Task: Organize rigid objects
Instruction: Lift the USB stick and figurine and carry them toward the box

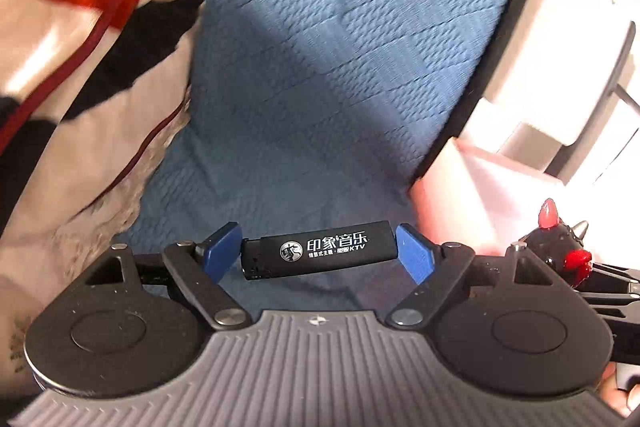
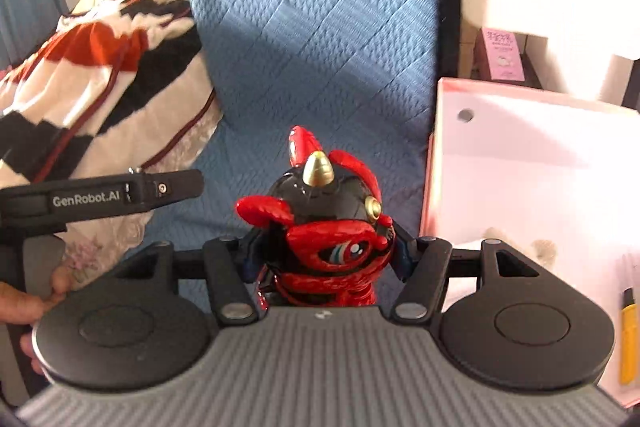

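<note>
With your left gripper clamping the lighter endwise at lower centre and your right gripper clamping the toy beside the pink box, any tilt may slip the lighter.

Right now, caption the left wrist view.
Left tongs gripping a black lighter endwise above the blue quilted bedspread.

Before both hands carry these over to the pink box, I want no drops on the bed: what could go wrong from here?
1. The left gripper pinches the black lighter only by its two ends, so it could pivot or pop out.
2. The right gripper clamps a glossy, rounded toy figure, which could slip or twist.
3. The two grippers are close together, so they could bump near the pink box.
</note>
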Demonstrator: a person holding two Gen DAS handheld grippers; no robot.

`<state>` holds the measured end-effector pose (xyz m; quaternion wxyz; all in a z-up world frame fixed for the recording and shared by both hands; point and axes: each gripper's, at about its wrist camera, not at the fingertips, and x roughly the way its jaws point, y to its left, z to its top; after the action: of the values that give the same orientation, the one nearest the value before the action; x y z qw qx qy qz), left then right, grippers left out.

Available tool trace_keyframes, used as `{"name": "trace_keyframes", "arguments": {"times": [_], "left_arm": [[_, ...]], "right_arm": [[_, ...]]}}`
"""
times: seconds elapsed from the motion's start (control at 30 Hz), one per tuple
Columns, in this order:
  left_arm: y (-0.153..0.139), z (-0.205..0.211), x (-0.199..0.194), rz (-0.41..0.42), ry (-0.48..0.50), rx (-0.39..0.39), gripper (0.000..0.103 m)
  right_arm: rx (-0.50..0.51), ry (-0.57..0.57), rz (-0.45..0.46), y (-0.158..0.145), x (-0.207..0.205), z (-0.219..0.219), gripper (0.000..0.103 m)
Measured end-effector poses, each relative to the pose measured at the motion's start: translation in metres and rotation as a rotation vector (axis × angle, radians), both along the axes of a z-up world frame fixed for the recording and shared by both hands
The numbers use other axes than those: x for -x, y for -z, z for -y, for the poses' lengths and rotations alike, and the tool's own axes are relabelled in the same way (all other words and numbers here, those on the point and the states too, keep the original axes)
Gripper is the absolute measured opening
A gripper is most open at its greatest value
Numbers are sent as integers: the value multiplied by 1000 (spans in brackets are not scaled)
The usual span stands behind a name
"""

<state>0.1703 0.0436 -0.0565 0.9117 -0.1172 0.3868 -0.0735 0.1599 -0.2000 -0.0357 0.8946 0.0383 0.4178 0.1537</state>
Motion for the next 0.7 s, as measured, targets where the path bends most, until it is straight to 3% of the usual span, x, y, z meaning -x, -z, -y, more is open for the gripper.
{"name": "trace_keyframes", "arguments": {"times": [0.43, 0.7], "left_arm": [[-61, 61, -13, 87, 97, 78, 87], [-64, 120, -15, 111, 150, 67, 87]], "right_arm": [[-1, 70, 105, -58, -14, 54, 63], [8, 110, 135, -74, -16, 89, 63]]}}
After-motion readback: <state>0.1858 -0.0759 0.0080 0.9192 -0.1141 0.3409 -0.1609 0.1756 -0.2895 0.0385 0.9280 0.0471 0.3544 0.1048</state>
